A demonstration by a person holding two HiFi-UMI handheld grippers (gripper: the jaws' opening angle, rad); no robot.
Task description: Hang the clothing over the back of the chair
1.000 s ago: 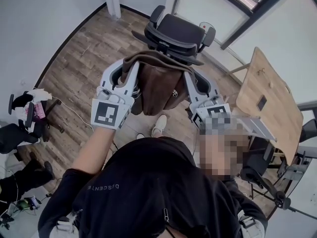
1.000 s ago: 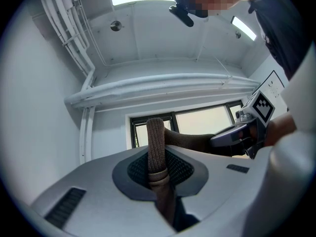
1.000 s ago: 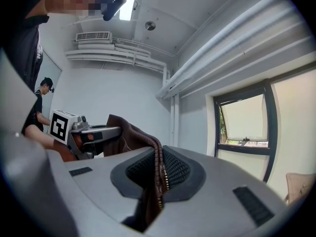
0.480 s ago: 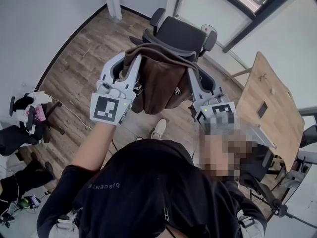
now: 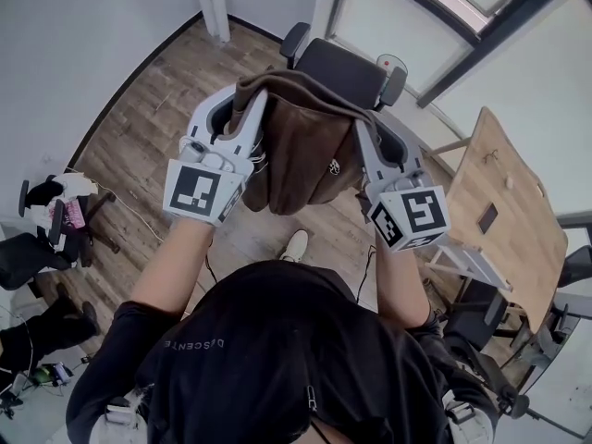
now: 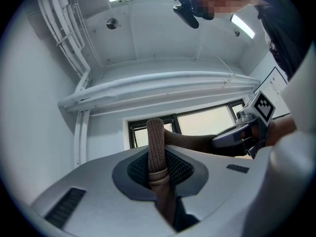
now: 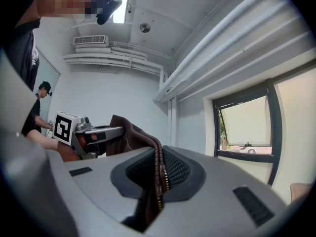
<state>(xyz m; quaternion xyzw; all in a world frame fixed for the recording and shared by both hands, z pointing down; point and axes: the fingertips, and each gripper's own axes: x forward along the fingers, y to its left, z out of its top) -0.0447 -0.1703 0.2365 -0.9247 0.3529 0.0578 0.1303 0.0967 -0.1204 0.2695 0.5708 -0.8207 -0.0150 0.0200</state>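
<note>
A brown zip-up garment (image 5: 301,146) hangs stretched between my two grippers, held high above the floor. My left gripper (image 5: 248,95) is shut on its ribbed edge (image 6: 156,152). My right gripper (image 5: 363,123) is shut on the zipper edge (image 7: 159,174). The black office chair (image 5: 347,63) stands just beyond the garment, and the cloth hides the top of its back in the head view. In the left gripper view the garment runs across to the right gripper (image 6: 242,137). In the right gripper view it runs to the left gripper (image 7: 98,135).
A wooden table (image 5: 504,197) stands at the right with a dark phone-like object (image 5: 487,215) on it. Another chair and some clutter (image 5: 46,211) sit at the left by the wall. A glass wall with dark frames (image 5: 462,26) is behind the chair. A second person (image 7: 39,110) stands at the left.
Both grippers have risen and moved forward with the garment, which now covers the top of the chair's back. Their grip looks unchanged.
</note>
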